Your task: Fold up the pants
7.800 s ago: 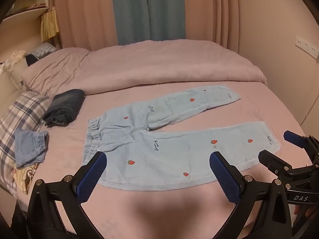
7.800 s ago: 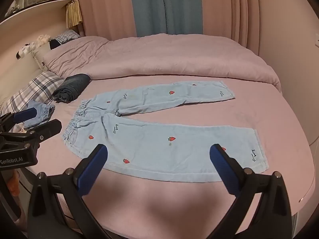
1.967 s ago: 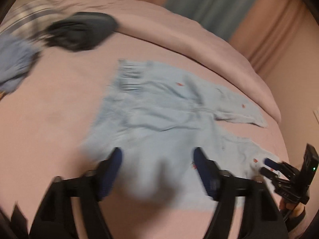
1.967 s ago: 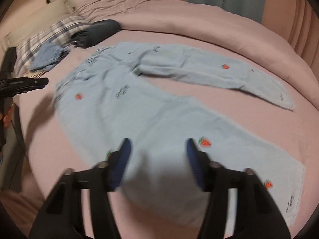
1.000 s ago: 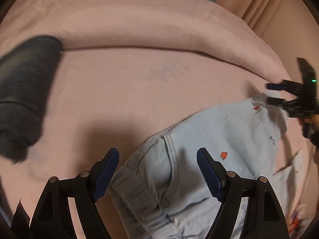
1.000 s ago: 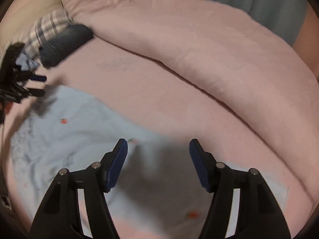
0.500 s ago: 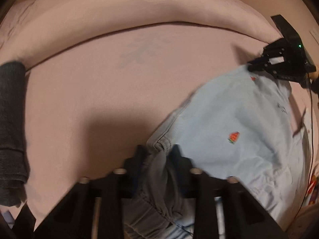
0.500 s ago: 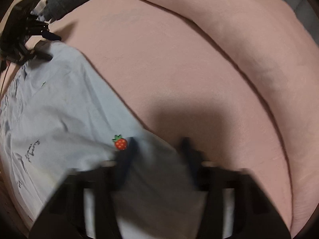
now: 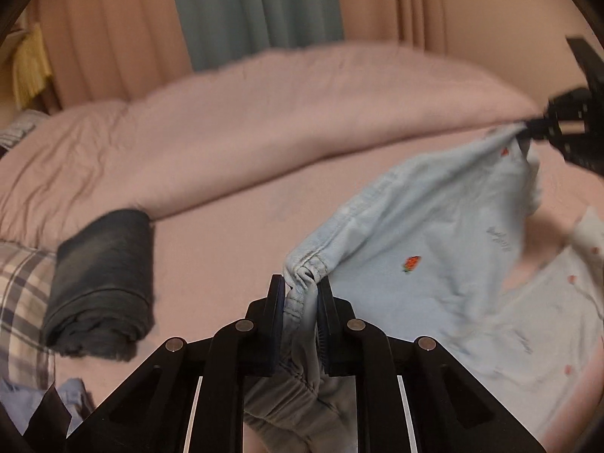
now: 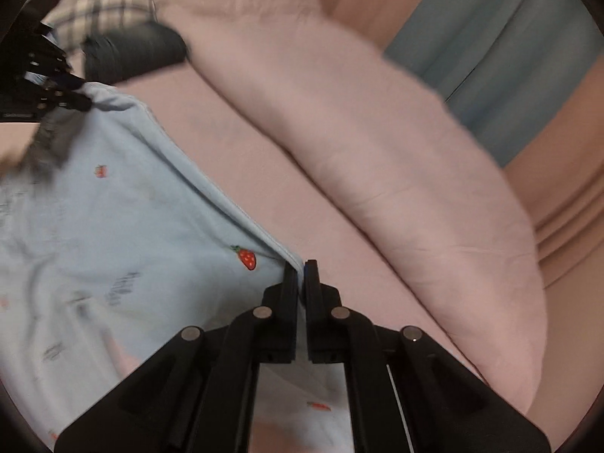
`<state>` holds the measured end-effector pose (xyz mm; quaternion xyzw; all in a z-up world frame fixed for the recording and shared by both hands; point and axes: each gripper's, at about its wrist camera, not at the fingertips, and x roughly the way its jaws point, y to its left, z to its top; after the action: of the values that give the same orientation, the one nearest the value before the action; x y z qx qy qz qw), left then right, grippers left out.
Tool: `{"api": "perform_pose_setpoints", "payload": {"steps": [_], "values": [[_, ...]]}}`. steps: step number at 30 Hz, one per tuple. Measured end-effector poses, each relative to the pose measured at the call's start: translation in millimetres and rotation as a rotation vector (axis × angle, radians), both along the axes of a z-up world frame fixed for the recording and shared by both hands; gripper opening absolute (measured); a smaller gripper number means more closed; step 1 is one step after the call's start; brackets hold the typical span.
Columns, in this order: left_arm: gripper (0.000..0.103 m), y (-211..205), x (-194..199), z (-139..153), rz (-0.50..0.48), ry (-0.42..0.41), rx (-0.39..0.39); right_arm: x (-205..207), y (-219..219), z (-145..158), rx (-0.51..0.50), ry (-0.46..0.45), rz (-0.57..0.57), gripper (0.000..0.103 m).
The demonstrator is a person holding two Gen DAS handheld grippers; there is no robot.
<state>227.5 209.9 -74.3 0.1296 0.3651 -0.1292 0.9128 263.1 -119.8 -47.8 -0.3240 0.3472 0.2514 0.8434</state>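
Observation:
The light blue pants [image 9: 434,234] with small red strawberries hang stretched between my two grippers above the pink bed [image 9: 226,234]. My left gripper [image 9: 300,283] is shut on the gathered elastic waistband. My right gripper [image 10: 301,264] is shut on the pants' [image 10: 132,219] thin leg edge. The right gripper shows far right in the left wrist view [image 9: 536,128], and the left gripper shows far left in the right wrist view [image 10: 71,102]. The cloth sags below and between them.
A folded dark garment [image 9: 102,279] lies on the bed at left, also in the right wrist view [image 10: 132,53]. A plaid pillow [image 9: 19,294] sits beside it. A rolled pink duvet [image 9: 264,113] runs along the back, before curtains [image 9: 256,11].
Both grippers have closed on the pants and lifted them off the bed. A second ago both were open above the cloth.

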Motion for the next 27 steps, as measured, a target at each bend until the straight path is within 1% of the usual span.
{"api": "perform_pose_setpoints", "payload": {"steps": [2, 3, 4, 5, 6, 7, 8, 10, 12, 14, 17, 18, 20, 21, 22, 23, 24, 25, 26, 27], "values": [[0.015, -9.7, -34.1, 0.3, -0.013, -0.047, 0.013, -41.4, -21.7, 18.4, 0.051, -0.015, 0.016, 0.003], [0.015, -23.1, -45.0, -3.2, -0.024, -0.065, 0.036, -71.3, -30.0, 23.6, 0.075, -0.009, 0.030, 0.003], [0.015, -26.6, -56.5, -6.4, -0.027, -0.084, 0.070, -97.8, -28.9, 23.1, 0.078, -0.007, 0.033, 0.003], [0.015, -30.4, -74.8, -9.6, -0.037, -0.102, 0.101, -112.0, -39.0, 20.0, 0.071, -0.012, 0.042, 0.003], [0.015, -37.8, -86.6, -15.3, -0.047, -0.112, 0.126, -137.2, -51.6, 16.1, 0.065, -0.017, 0.060, 0.003], [0.015, -38.9, -101.0, -20.5, -0.049, -0.118, 0.135, -161.6, -58.1, 11.5, 0.057, -0.017, 0.065, 0.003], [0.015, -38.6, -112.8, -25.9, -0.052, -0.114, 0.128, -172.7, -61.7, 6.0, 0.049, -0.018, 0.069, 0.003], [0.015, -31.4, -129.0, -37.9, -0.040, -0.103, 0.101, -202.5, -64.2, -7.7, 0.054, 0.023, 0.083, 0.003], [0.015, -25.0, -140.8, -45.1, -0.030, -0.080, 0.066, -231.5, -63.5, -26.1, 0.028, 0.032, 0.109, 0.003], [0.015, -25.3, -152.4, -55.5, -0.019, -0.048, 0.060, -256.4, -60.9, -46.4, -0.005, 0.065, 0.132, 0.003], [0.015, -26.8, -162.6, -72.6, -0.012, -0.012, 0.092, -278.1, -54.8, -79.1, -0.057, 0.113, 0.162, 0.003], [0.015, -26.2, -165.1, -74.6, -0.007, -0.010, 0.088, -284.1, -52.4, -85.8, -0.082, 0.105, 0.177, 0.003], [0.015, -23.9, -166.8, -78.4, 0.002, -0.003, 0.089, -290.9, -48.5, -91.1, -0.096, 0.109, 0.190, 0.003], [0.015, -23.3, -164.1, -82.9, 0.001, 0.005, 0.103, -294.1, -49.3, -92.3, -0.100, 0.103, 0.194, 0.003], [0.015, -27.3, -163.4, -89.9, -0.006, 0.010, 0.149, -295.9, -49.3, -93.2, -0.113, 0.094, 0.198, 0.003], [0.015, -32.1, -164.0, -96.5, -0.009, 0.016, 0.191, -293.7, -49.1, -97.8, -0.122, 0.107, 0.196, 0.004], [0.015, -36.7, -165.9, -103.1, -0.019, 0.040, 0.212, -289.4, -49.4, -103.4, -0.126, 0.106, 0.185, 0.003], [0.015, -39.7, -168.7, -106.4, -0.030, 0.058, 0.223, -286.6, -52.3, -107.5, -0.131, 0.097, 0.176, 0.005], [0.015, -40.4, -174.6, -107.6, -0.031, 0.053, 0.227, -284.1, -51.5, -111.8, -0.138, 0.124, 0.166, 0.008], [0.018, -37.9, -179.9, -105.4, -0.028, 0.055, 0.221, -284.2, -52.3, -115.1, -0.143, 0.147, 0.154, 0.012]]}}
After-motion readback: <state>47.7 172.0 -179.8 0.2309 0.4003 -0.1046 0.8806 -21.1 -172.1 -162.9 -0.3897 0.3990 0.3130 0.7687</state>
